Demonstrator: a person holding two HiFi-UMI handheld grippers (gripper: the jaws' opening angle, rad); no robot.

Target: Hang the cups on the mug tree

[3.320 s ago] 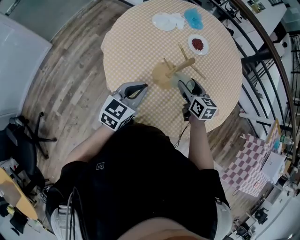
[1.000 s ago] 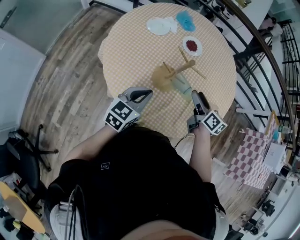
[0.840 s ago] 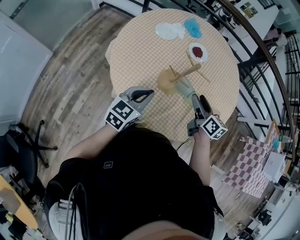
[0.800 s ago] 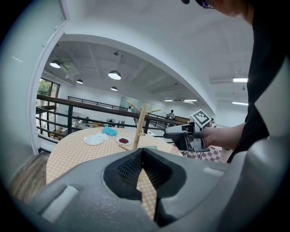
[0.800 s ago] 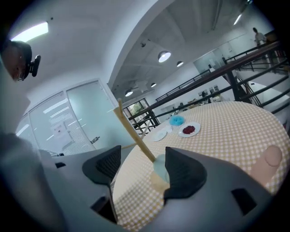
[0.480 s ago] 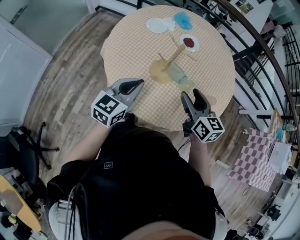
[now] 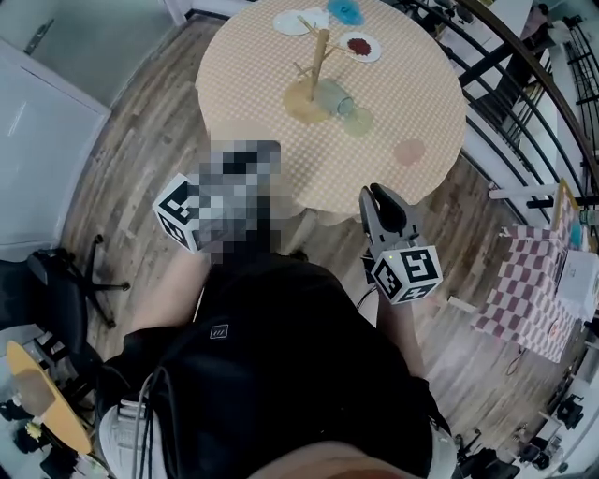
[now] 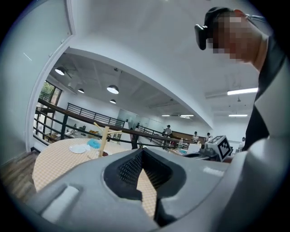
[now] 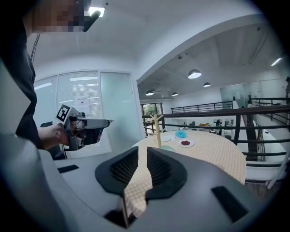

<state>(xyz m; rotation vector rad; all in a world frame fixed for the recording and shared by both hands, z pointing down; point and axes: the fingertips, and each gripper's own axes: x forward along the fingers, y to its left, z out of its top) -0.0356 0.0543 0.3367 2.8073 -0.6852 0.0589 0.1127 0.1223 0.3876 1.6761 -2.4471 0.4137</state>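
The wooden mug tree (image 7: 318, 51) stands at the far side of the round checked table (image 7: 271, 112), small in the left gripper view (image 8: 105, 136) and in the right gripper view (image 9: 158, 131). A clear greenish cup (image 7: 337, 96) sits by its base; whether it hangs I cannot tell. Both grippers are held off the table's near edge, close to the person. My left gripper (image 8: 142, 149) is shut and empty, partly behind a mosaic patch in the head view (image 7: 262, 159). My right gripper (image 7: 379, 192) has just been closing; a narrow gap remains (image 9: 142, 152) with nothing in it.
A white plate (image 7: 290, 21), a blue object (image 7: 346, 11) and a plate of red bits (image 7: 358, 45) lie behind the tree. Two coasters (image 7: 409, 152) lie nearer. A dark railing (image 7: 524, 84) curves on the right, an office chair (image 7: 56, 281) stands left.
Both grippers have drawn back from the table toward the person and risen. The right gripper's wide jaws have narrowed to a slit. The cup stays by the tree.
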